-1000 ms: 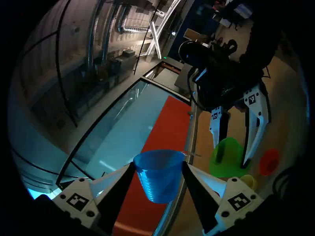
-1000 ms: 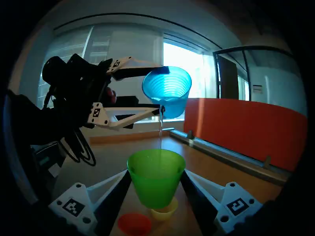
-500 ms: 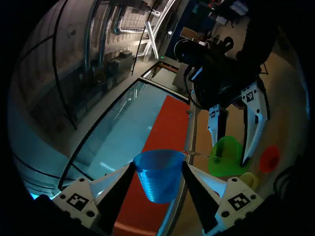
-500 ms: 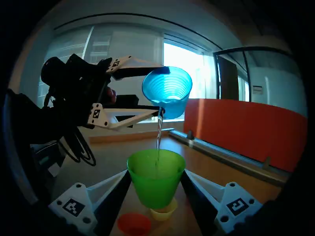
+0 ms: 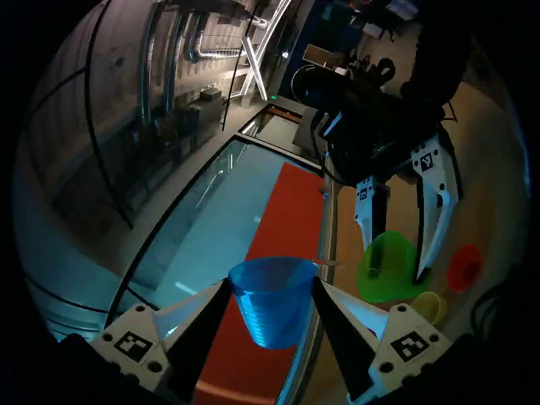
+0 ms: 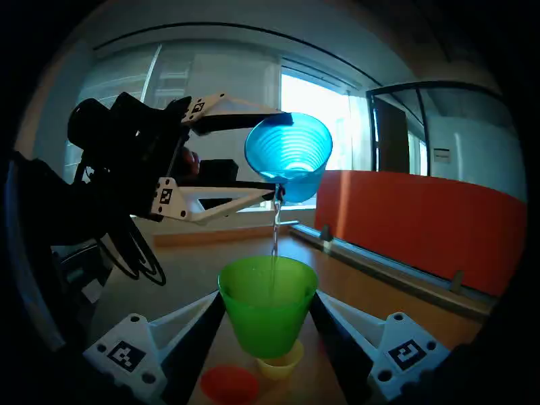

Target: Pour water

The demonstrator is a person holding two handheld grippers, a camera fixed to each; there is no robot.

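My left gripper [image 5: 270, 300] is shut on a blue plastic cup [image 5: 271, 307], tipped on its side. In the right gripper view that blue cup [image 6: 289, 156] hangs tilted above, and a thin stream of water [image 6: 274, 226] runs from its lip down into a green cup [image 6: 268, 307]. My right gripper [image 6: 268, 314] is shut on the green cup, which stands upright below the blue one. In the left gripper view the green cup [image 5: 390, 266] sits between the right gripper's white fingers [image 5: 435, 216], with a hand holding that gripper behind.
A small orange cup [image 6: 229, 385] and a small yellow cup [image 6: 281, 366] sit on the wooden table [image 6: 378, 297] just under the green cup. An orange partition [image 6: 432, 223] runs along the table's right edge. Black cables [image 6: 135, 253] hang at the left.
The blue cup has tipped a little further and risen slightly; the water stream keeps running into the green cup. The green cup has stayed in place.
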